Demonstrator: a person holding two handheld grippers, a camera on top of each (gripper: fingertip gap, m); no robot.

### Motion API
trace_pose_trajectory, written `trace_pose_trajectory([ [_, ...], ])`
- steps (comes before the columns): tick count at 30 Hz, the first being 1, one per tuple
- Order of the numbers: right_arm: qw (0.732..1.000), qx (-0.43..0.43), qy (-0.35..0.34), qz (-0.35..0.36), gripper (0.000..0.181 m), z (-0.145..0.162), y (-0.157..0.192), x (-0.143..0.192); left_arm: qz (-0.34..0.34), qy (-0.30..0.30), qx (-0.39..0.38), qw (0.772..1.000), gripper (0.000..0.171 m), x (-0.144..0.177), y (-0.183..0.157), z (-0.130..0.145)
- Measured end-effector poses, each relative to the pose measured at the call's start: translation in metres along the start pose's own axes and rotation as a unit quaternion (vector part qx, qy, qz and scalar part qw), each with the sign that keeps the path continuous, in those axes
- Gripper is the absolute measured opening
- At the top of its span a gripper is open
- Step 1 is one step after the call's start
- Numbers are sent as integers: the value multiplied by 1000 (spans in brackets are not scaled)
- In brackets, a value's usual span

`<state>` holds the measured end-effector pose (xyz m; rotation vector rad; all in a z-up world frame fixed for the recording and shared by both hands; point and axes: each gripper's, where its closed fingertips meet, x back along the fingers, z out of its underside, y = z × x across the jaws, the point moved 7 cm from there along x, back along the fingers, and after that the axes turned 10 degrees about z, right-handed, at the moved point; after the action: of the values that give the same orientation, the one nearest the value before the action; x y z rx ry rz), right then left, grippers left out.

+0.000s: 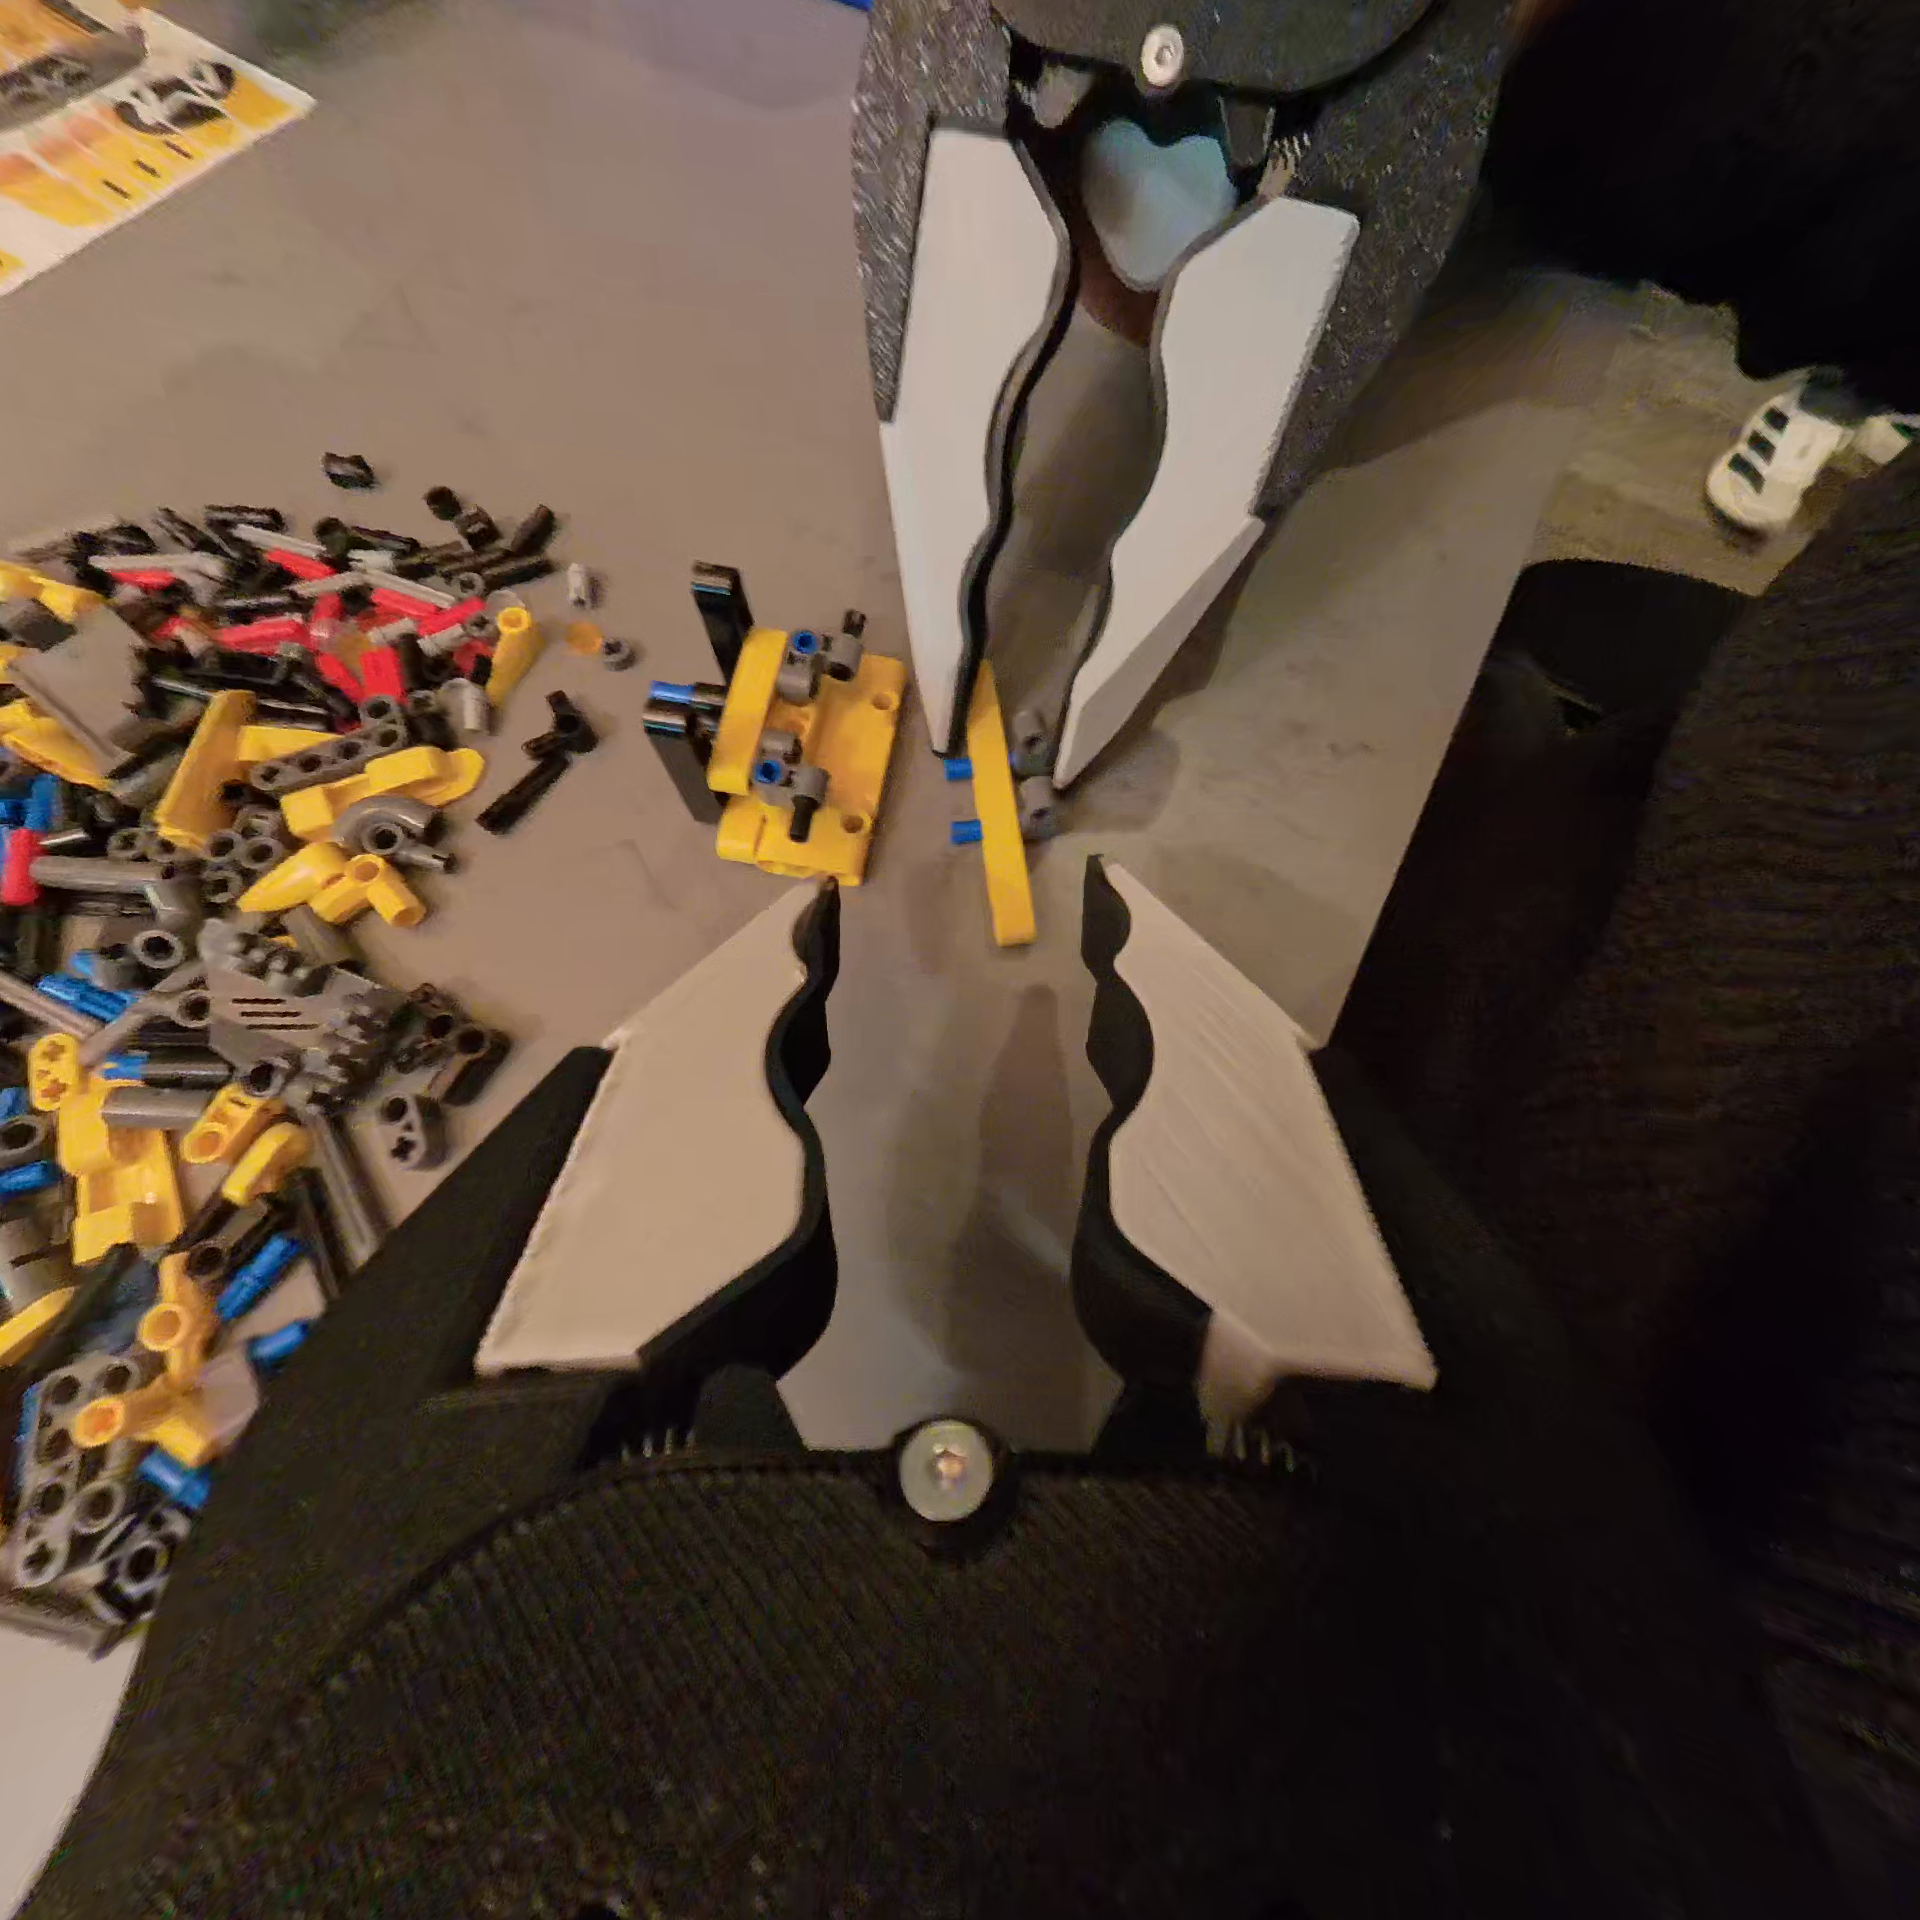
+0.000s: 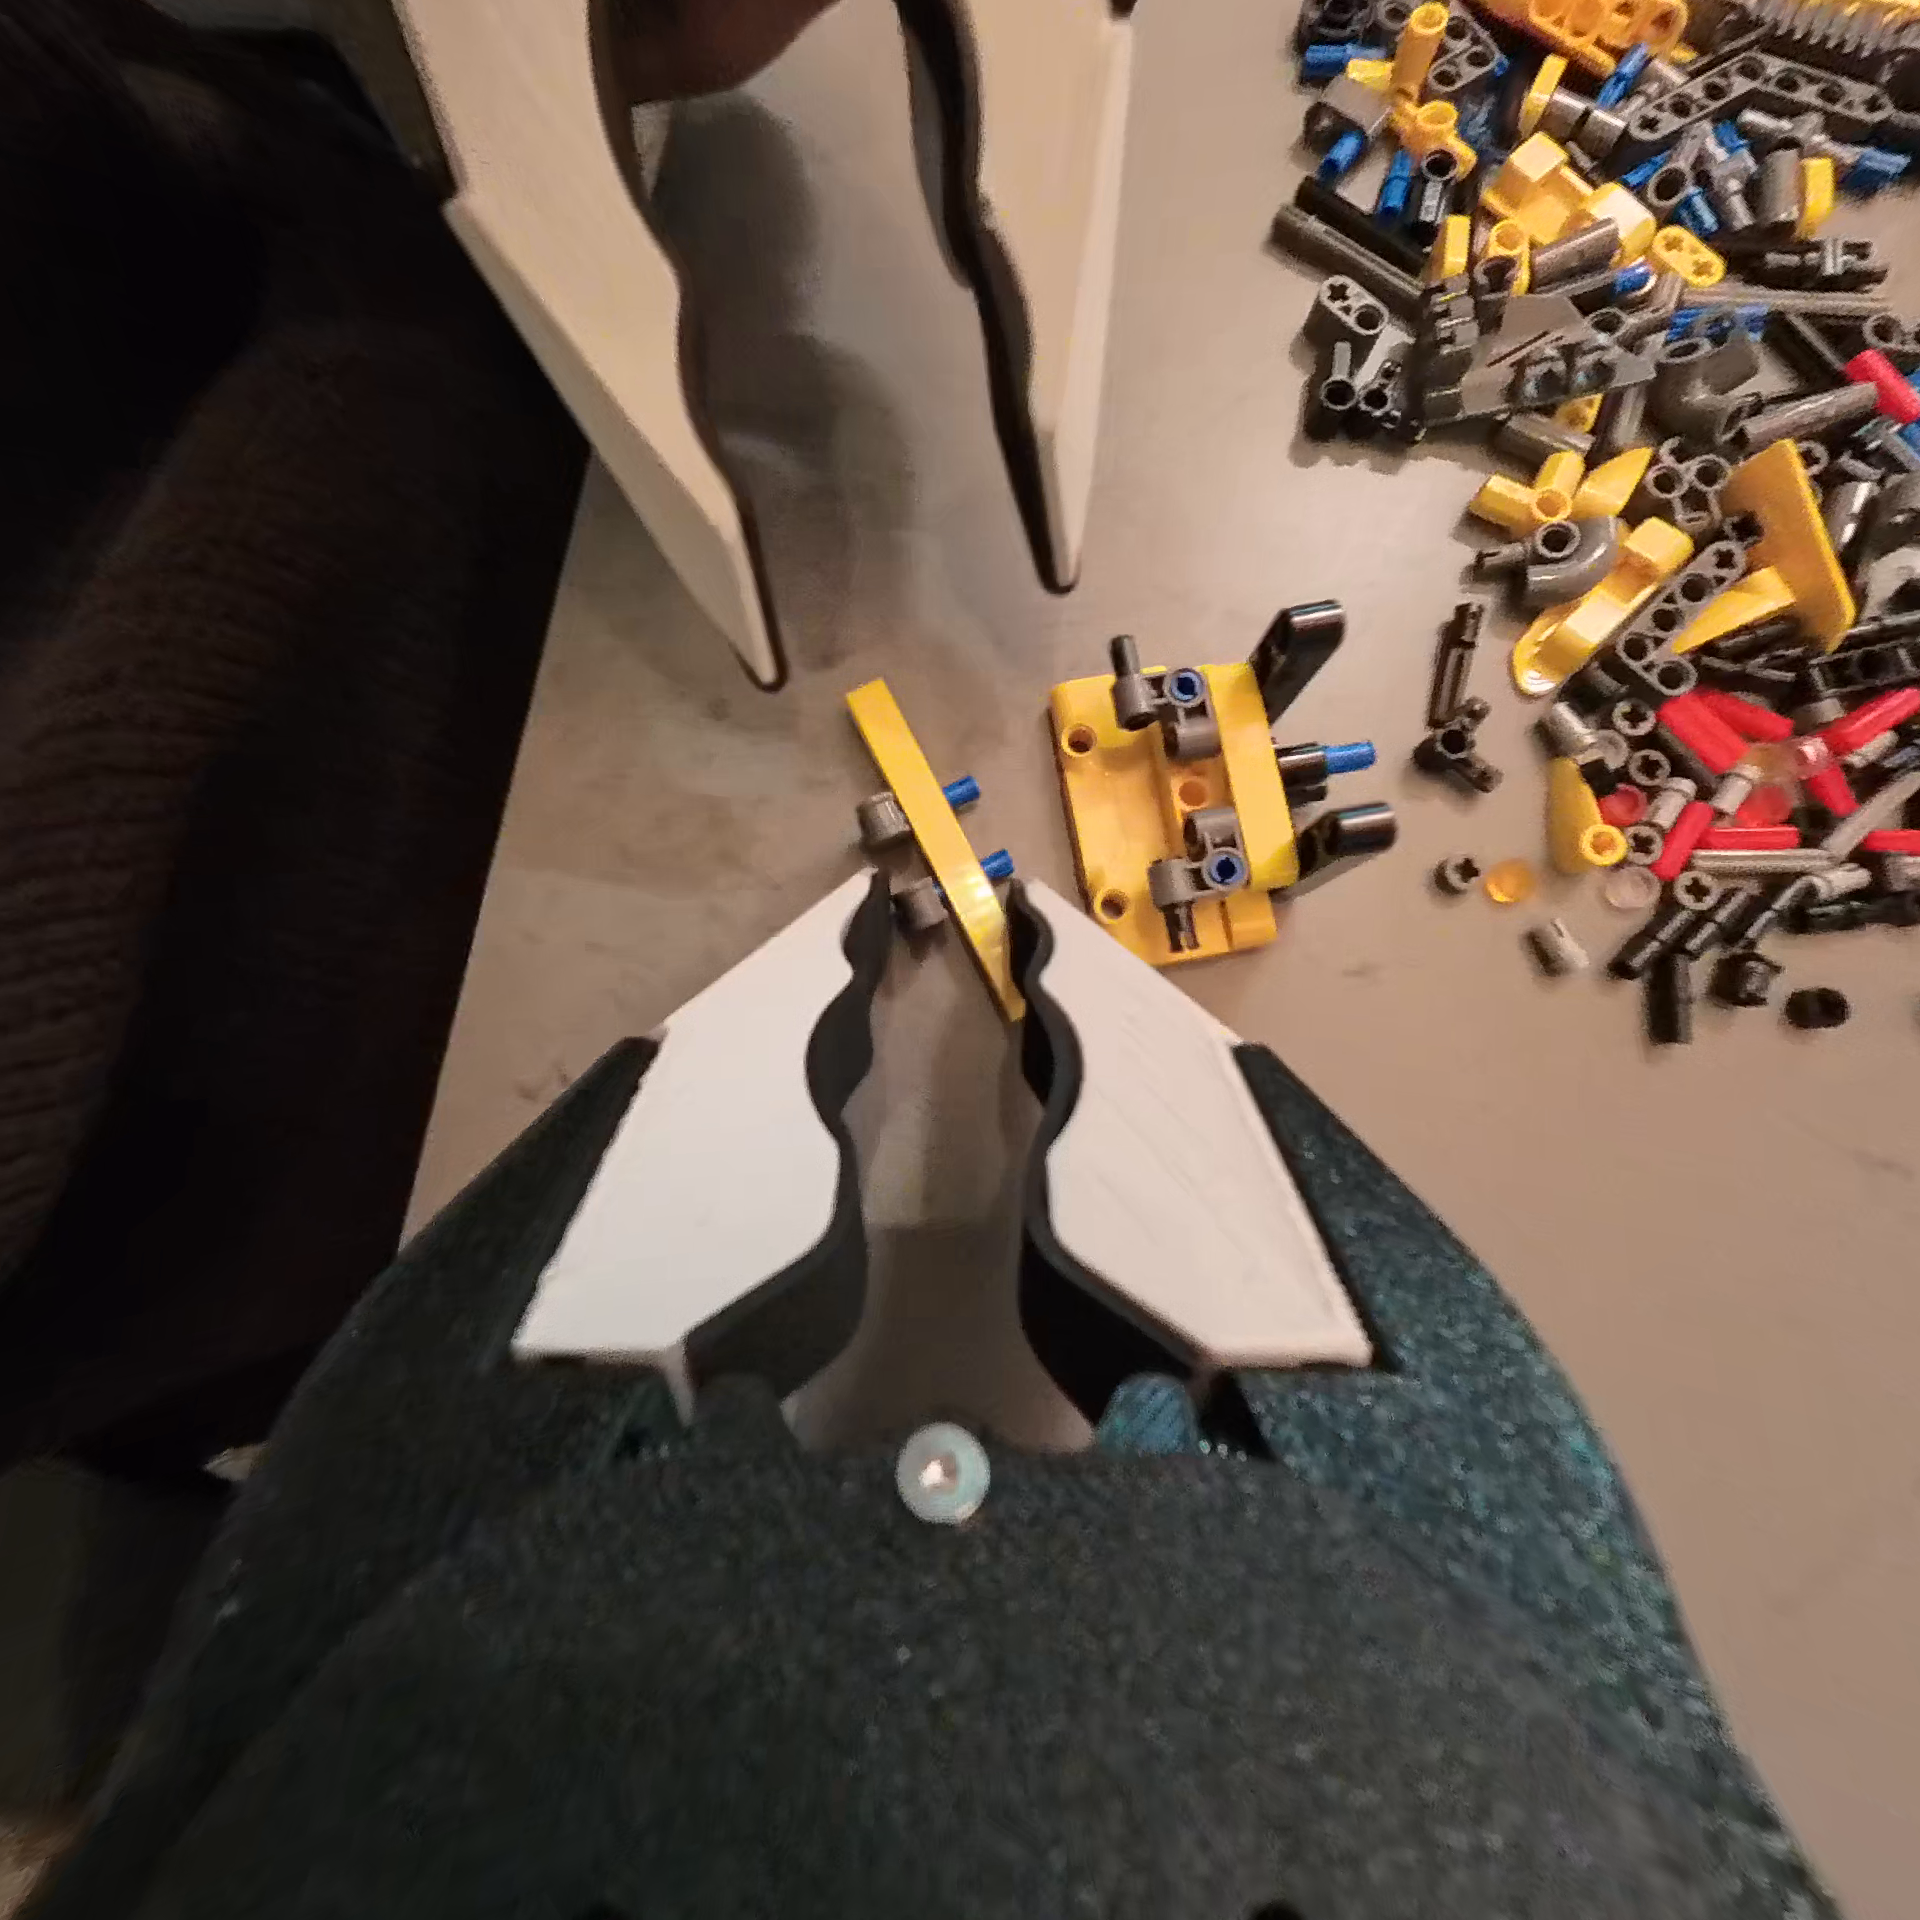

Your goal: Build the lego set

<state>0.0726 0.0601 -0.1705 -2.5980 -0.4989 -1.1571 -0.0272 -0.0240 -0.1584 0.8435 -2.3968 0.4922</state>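
Right wrist view: right gripper point(image 2: 940, 899) is closed narrowly about the near end of a yellow beam point(image 2: 928, 831), gripped there so its blue pins point(image 2: 964, 818) and grey connectors point(image 2: 883, 821) are left exposed. Left gripper point(image 1: 956, 894) is held wide apart, empty, pointed at the beam's far tip. Yellow assembly point(image 1: 805, 753) is set just beside; loose parts pile point(image 1: 229, 883) is kept apart on the grey table point(image 1: 623, 312).
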Motion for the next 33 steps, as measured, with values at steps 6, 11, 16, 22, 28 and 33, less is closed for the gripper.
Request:
trace_pose_trajectory([
  [6, 1000, 23, -16, -11, 43, 0, 7, 0, -7, 34, -18, 999, 44, -21, -8, 3],
  [11, 999, 22, -25, -19, 34, 9, -1, 5, -10, 56, -24, 998, 24, -29, -7, 2],
  [16, 999, 19, -41, -21, 26, 11, -5, 5, -10, 68, -47, 997, 5, -27, -4, 2],
  [22, 993, 79, -86, -3, 24, 9, -2, 12, 3, 60, -55, 997, 5, -26, -2, 4],
  [28, 986, 120, -119, 0, 13, 7, 3, 12, 14, 61, -62, 996, 6, -26, -1, 5],
  [33, 987, 121, -110, -6, 5, 6, 4, 10, 18, 62, -65, 996, 6, -26, 0, 5],
])
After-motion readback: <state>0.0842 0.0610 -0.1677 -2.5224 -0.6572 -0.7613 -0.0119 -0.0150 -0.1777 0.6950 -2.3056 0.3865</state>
